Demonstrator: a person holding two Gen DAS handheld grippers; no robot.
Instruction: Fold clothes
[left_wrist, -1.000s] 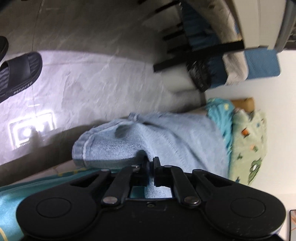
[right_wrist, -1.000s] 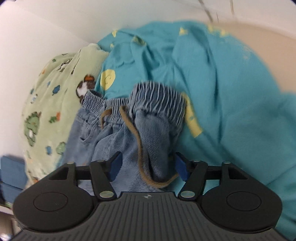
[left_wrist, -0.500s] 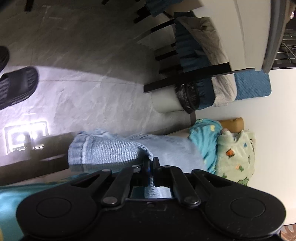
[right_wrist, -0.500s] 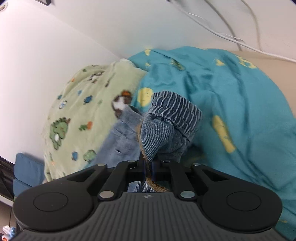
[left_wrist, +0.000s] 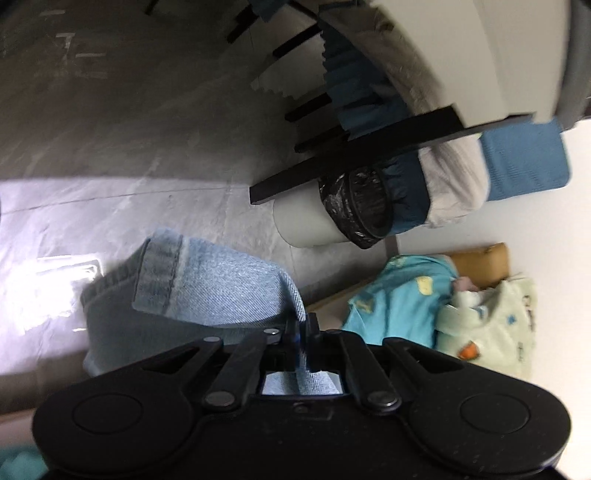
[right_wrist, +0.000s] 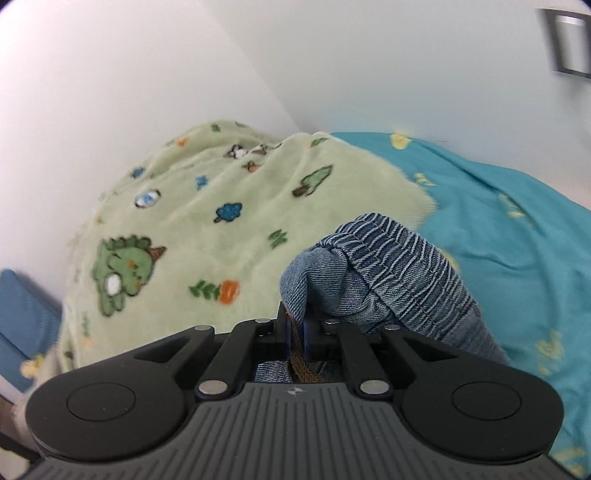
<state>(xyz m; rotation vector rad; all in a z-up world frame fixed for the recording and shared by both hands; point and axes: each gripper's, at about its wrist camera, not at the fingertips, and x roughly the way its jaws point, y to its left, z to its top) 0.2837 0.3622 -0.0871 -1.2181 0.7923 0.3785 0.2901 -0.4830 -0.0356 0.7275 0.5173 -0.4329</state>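
Observation:
A pair of light blue jeans is held at both ends. In the left wrist view my left gripper (left_wrist: 302, 325) is shut on the jeans' leg (left_wrist: 207, 284), whose stitched hem bunches up to the left, lifted above the floor. In the right wrist view my right gripper (right_wrist: 295, 325) is shut on the jeans' elastic ribbed waistband (right_wrist: 399, 266), with a brown drawstring (right_wrist: 301, 369) pinched between the jaws. The cloth between the two grips is hidden behind the gripper bodies.
A teal sheet (right_wrist: 509, 229) covers the bed, with a green dinosaur-print blanket (right_wrist: 192, 229) piled against the white wall. Across the grey floor (left_wrist: 122, 140) stand a white bin with a black liner (left_wrist: 354, 206) and black-legged furniture (left_wrist: 354, 155) draped with blue and white cloth.
My right gripper shut on the waistband and lifted it off the teal sheet. My left gripper rose with the jeans' leg, pulling it up off the bed; the sandals left the view.

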